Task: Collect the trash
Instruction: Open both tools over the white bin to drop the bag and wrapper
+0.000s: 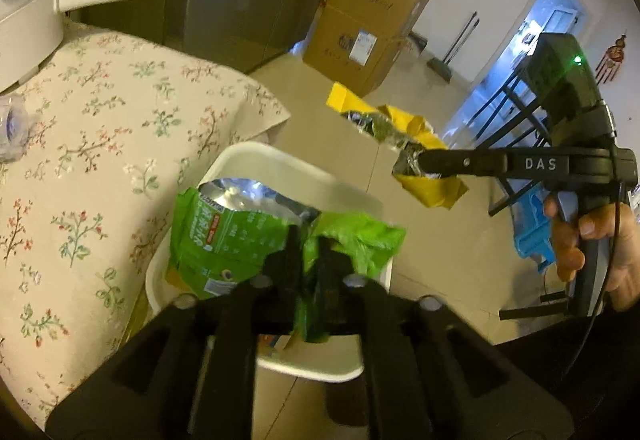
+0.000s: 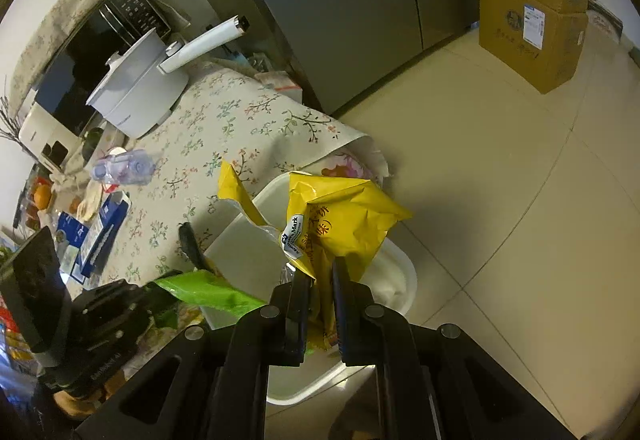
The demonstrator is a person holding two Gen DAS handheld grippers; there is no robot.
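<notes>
My left gripper (image 1: 306,240) is shut on a green snack bag (image 1: 232,232) and holds it over the open white bin (image 1: 256,156) beside the table. My right gripper (image 2: 322,272) is shut on a yellow snack bag (image 2: 344,220) and holds it above the same white bin (image 2: 400,272). In the left wrist view the right gripper (image 1: 416,164) comes in from the right with the yellow bag (image 1: 428,192) hanging from its tip. The green bag (image 2: 208,290) also shows at the lower left of the right wrist view.
A table with a floral cloth (image 1: 100,144) stands left of the bin, carrying a white pot (image 2: 140,96), a plastic bottle (image 2: 124,168) and blue boxes (image 2: 104,228). Stacked cardboard boxes (image 1: 368,20) stand on the tiled floor by the grey fridge (image 2: 340,0). A black chair (image 1: 508,120) stands at the right.
</notes>
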